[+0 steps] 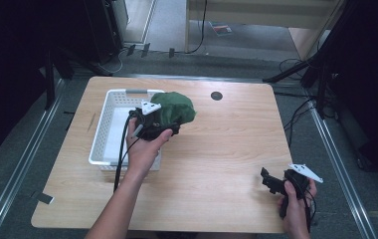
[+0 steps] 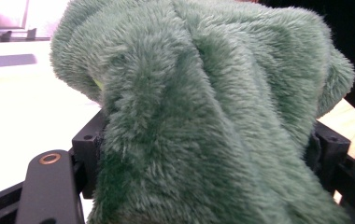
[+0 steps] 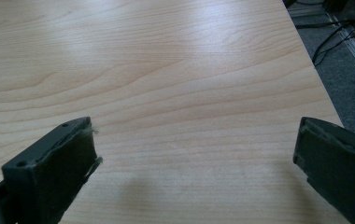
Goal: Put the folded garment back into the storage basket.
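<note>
The left gripper (image 1: pixel 169 130) is clamping tight on a bundle of green fleece cloth (image 1: pixel 176 108), which is hanging over the right rim of the white perforated basket (image 1: pixel 108 124) at the table's (image 1: pixel 217 149) far left. In the left gripper view the cloth (image 2: pixel 203 116) is bulging up between both jaws and blocking nearly all sight ahead. The right gripper (image 1: pixel 269 183) is sitting near the table's near right corner, jaws spread wide with nothing between them; the right gripper view is showing bare wood (image 3: pixel 166 84) ahead and the table's right edge close by. Open tabletop is lying between the two hands. A small dark round grommet (image 1: pixel 216 95) is sitting near the far edge
</note>
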Motion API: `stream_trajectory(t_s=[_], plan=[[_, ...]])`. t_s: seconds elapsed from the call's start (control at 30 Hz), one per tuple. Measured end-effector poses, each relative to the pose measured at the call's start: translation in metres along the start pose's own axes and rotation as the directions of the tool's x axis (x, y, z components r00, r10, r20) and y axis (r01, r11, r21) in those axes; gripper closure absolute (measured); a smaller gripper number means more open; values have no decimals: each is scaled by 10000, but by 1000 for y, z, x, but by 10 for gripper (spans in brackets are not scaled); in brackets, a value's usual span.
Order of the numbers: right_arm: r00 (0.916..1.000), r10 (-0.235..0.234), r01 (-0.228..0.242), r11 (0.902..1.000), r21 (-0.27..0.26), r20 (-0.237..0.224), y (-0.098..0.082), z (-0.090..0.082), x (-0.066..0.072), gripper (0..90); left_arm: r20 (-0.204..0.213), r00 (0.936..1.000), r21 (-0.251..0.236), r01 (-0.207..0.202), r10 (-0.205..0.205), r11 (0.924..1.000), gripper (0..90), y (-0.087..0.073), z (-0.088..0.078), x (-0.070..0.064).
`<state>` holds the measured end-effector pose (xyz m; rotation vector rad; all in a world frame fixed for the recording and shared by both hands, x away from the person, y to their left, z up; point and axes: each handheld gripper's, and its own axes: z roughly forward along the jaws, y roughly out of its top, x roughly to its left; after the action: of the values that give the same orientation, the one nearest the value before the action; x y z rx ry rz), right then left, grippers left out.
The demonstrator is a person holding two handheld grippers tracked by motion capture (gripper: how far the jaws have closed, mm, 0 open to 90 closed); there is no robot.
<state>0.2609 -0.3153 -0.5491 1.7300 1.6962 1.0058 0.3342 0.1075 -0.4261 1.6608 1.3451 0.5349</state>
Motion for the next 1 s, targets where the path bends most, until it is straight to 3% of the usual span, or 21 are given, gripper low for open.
stream_trajectory(t_s=[0.37,0.53,0.8,1.0], plan=[[10000,-12,12,10000,2,9,0,0,0,0,-553,9980,41,295,-293,9996,236,-3,-7,35],[10000,-14,14,10000,-8,3,0,0,0,0,-1131,9934,82,226,-216,9997,236,-5,-9,54],[10000,-12,12,10000,-2,31,0,0,1,0,-1289,9916,344,141,-96,9993,236,-9,-4,71],[10000,-11,11,10000,-19,33,0,0,1,0,-1444,9889,604,428,-337,9973,236,-13,6,89]])
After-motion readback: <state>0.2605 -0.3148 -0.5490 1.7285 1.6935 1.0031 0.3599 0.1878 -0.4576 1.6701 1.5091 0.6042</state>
